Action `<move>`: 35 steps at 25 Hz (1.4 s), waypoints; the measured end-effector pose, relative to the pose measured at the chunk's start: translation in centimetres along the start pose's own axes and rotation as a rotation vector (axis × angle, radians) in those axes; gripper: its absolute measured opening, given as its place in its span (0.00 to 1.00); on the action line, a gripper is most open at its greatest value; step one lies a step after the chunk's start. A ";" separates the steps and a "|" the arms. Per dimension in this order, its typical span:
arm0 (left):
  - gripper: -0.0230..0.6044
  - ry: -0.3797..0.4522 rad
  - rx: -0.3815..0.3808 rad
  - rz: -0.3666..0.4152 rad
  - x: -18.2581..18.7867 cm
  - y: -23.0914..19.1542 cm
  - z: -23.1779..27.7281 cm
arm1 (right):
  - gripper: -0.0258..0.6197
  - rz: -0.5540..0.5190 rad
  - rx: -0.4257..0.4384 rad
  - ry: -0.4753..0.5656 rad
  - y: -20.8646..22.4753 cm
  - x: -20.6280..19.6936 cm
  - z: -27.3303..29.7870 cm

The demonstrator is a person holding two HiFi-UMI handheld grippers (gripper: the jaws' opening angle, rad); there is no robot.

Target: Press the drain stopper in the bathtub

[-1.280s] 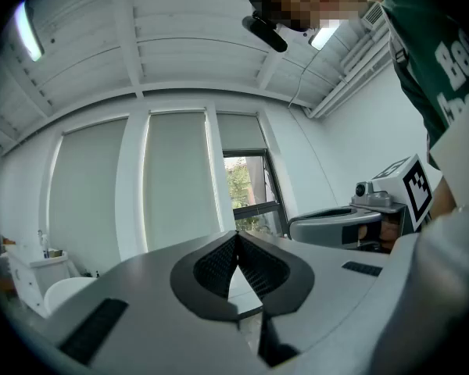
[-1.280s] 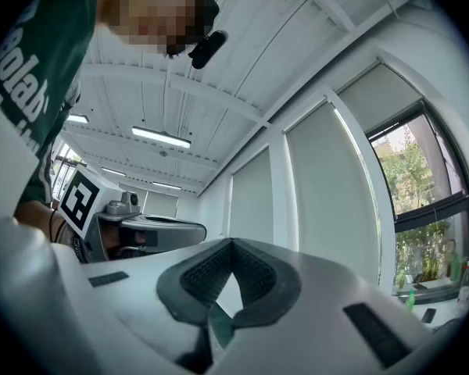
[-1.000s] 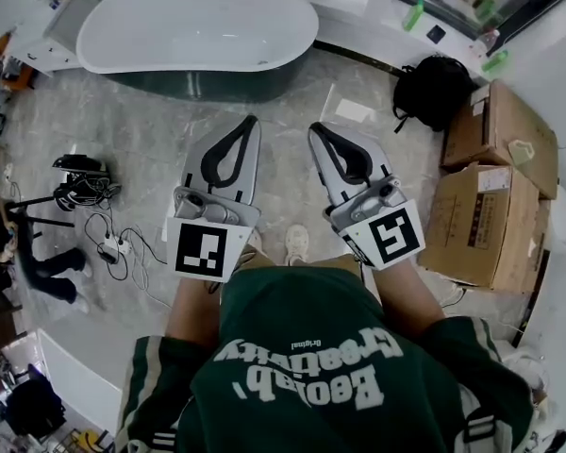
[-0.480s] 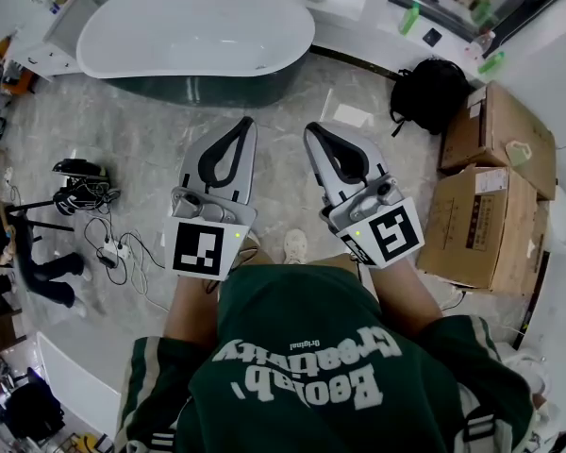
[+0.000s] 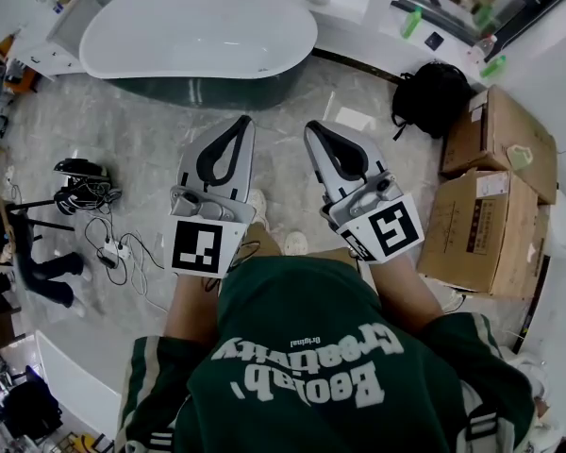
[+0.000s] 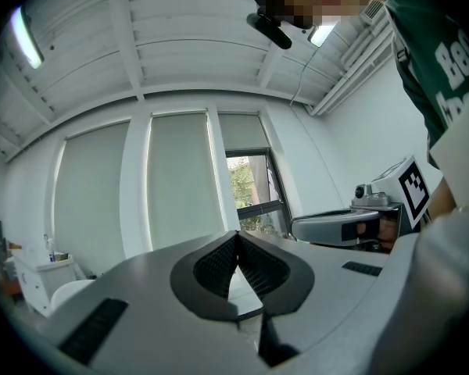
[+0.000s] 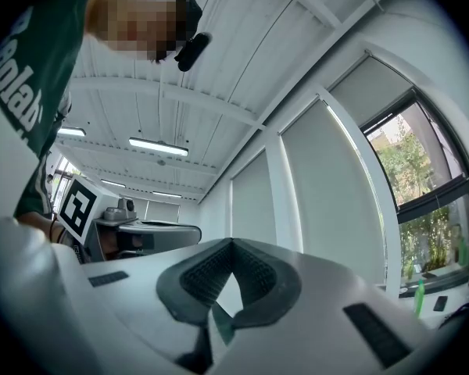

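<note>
The white oval bathtub (image 5: pixel 198 31) stands on the marble floor at the top of the head view, a few steps ahead of me. I cannot make out its drain stopper from here. My left gripper (image 5: pixel 246 121) and right gripper (image 5: pixel 312 126) are held side by side at waist height, both well short of the tub. Each is shut with nothing between its jaws. Both gripper views tilt up toward ceiling and windows: the left gripper (image 6: pixel 236 234) has its black pads meeting at the tips, and so does the right gripper (image 7: pixel 232 242).
A black backpack (image 5: pixel 432 92) lies on the floor at the right, beside stacked cardboard boxes (image 5: pixel 476 225). Cables and black gear (image 5: pixel 80 185) lie at the left. A white cabinet (image 5: pixel 71 22) stands at the tub's left end. Green bottles (image 5: pixel 411 19) stand on the ledge behind.
A white shoe has stepped forward under the left gripper, and the tub sits slightly lower in view. Both grippers keep the same shut pose.
</note>
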State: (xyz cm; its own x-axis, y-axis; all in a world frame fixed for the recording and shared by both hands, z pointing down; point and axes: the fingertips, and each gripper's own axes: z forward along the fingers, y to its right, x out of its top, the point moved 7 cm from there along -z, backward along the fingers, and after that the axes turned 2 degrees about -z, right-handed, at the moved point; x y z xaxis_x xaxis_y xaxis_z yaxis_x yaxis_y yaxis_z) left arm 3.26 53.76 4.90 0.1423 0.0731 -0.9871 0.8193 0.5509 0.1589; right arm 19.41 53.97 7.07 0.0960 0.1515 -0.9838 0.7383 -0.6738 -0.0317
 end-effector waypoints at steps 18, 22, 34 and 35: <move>0.05 0.026 0.011 -0.008 -3.4 -8.6 7.7 | 0.05 -0.024 -0.014 -0.030 5.6 -4.6 9.9; 0.05 0.014 0.018 -0.023 -4.3 -12.5 9.4 | 0.05 -0.029 -0.002 -0.056 6.5 -5.5 13.9; 0.05 -0.043 -0.022 -0.041 -6.8 -22.3 17.3 | 0.05 0.019 -0.032 -0.126 11.1 -8.9 24.1; 0.05 -0.044 -0.028 -0.041 -7.0 -23.0 17.9 | 0.05 0.023 -0.037 -0.130 11.4 -9.1 24.8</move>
State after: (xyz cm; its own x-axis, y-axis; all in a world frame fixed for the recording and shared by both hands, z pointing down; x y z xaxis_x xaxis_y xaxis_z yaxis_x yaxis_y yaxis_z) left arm -6.64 25.71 8.44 0.1333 0.0134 -0.9910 0.8090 0.5762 0.1166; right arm 10.41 26.92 11.26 0.0278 0.0399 -0.9988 0.7614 -0.6482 -0.0047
